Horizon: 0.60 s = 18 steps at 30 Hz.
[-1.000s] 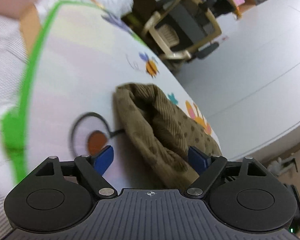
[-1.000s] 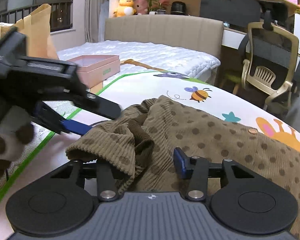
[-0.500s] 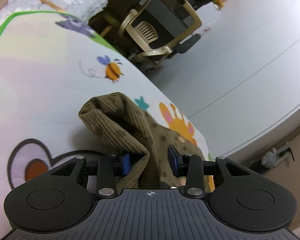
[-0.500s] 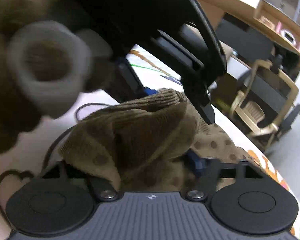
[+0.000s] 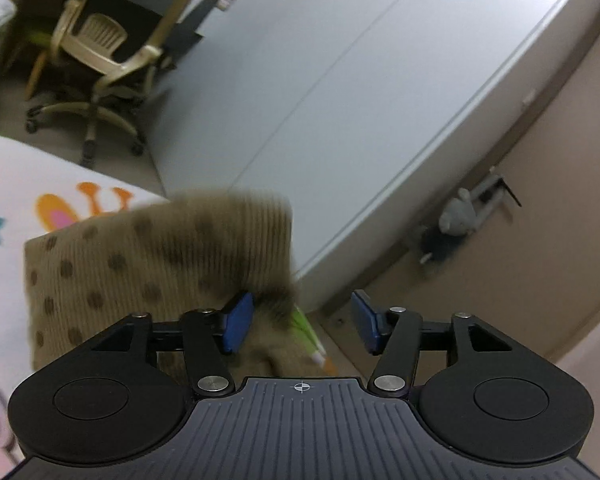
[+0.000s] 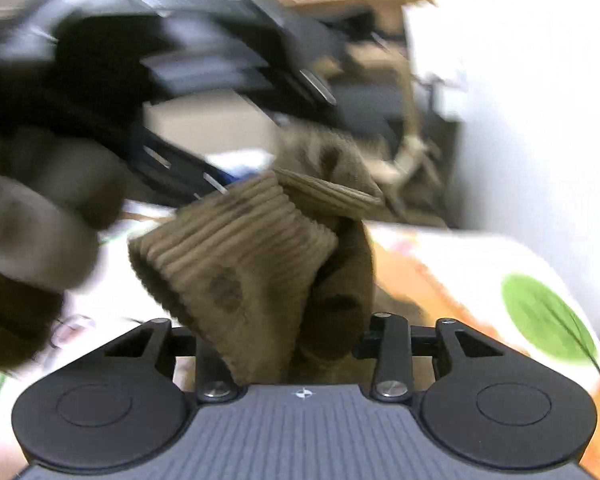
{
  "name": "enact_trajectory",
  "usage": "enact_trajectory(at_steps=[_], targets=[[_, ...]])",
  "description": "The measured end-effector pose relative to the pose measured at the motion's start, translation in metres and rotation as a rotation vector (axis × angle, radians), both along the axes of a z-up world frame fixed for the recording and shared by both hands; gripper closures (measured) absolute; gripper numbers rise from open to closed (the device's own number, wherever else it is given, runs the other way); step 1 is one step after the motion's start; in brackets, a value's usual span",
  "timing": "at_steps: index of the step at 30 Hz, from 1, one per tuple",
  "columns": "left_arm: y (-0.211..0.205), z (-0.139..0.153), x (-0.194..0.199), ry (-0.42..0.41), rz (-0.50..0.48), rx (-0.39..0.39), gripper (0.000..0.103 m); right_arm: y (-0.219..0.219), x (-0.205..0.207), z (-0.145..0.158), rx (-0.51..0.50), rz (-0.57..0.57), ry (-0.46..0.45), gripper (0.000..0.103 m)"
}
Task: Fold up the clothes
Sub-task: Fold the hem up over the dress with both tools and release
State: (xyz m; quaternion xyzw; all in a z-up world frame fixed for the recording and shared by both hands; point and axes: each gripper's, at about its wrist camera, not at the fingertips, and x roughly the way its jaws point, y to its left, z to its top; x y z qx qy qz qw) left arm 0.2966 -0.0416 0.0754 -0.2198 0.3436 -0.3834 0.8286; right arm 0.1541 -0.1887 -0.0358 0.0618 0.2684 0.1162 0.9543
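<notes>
Carrying a bunched brown corduroy garment (image 6: 256, 264) above the cartoon-print mat (image 5: 12, 184)
Right claw (image 6: 296, 344) is pinching the dotted fabric, which is hiding its pads; left claw (image 5: 300, 322) is sitting spread, cloth lying against only one blue pad (nothing gripped). Folding is looking barely begun, I judge: the garment is hanging crumpled in the air, with flattening and every crease left to do

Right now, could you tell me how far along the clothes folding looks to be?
Mid-fold. Done: one end of the brown dotted garment is already raised off the printed mat. In hand: the right gripper clamps a bunched part, while the left gripper stands open beside the cloth's edge. Left: laying the lifted part over and flattening it.
</notes>
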Motion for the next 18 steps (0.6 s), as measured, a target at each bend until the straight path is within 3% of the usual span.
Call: enact_trajectory(at_steps=[2, 5, 7, 11, 14, 16, 18], targets=[[0.005, 0.003, -0.006, -0.035, 0.024, 0.022, 0.026, -0.023, 0.004, -0.014, 0.028, -0.023, 0.053, 0.053], [0.028, 0.007, -0.017, -0.113, 0.114, 0.099, 0.022, -0.046, -0.001, -0.019, -0.005, -0.028, 0.051, 0.031], [0.047, 0.002, -0.023, -0.150, 0.188, 0.188, 0.021, -0.054, -0.006, -0.011, -0.033, -0.019, 0.009, 0.027], [0.067, -0.023, -0.026, -0.140, 0.255, 0.294, 0.021, -0.061, -0.016, 0.027, -0.070, 0.007, -0.152, 0.026], [0.069, -0.038, -0.016, -0.103, 0.277, 0.308, 0.024, -0.055, -0.009, 0.055, -0.107, 0.045, -0.270, 0.034], [0.062, -0.040, -0.011, -0.100, 0.275, 0.305, 0.025, -0.040, 0.013, 0.072, -0.113, 0.090, -0.292, 0.040], [0.054, -0.039, -0.009, -0.132, 0.265, 0.325, 0.025, -0.024, 0.049, 0.078, -0.094, 0.121, -0.245, 0.041]])
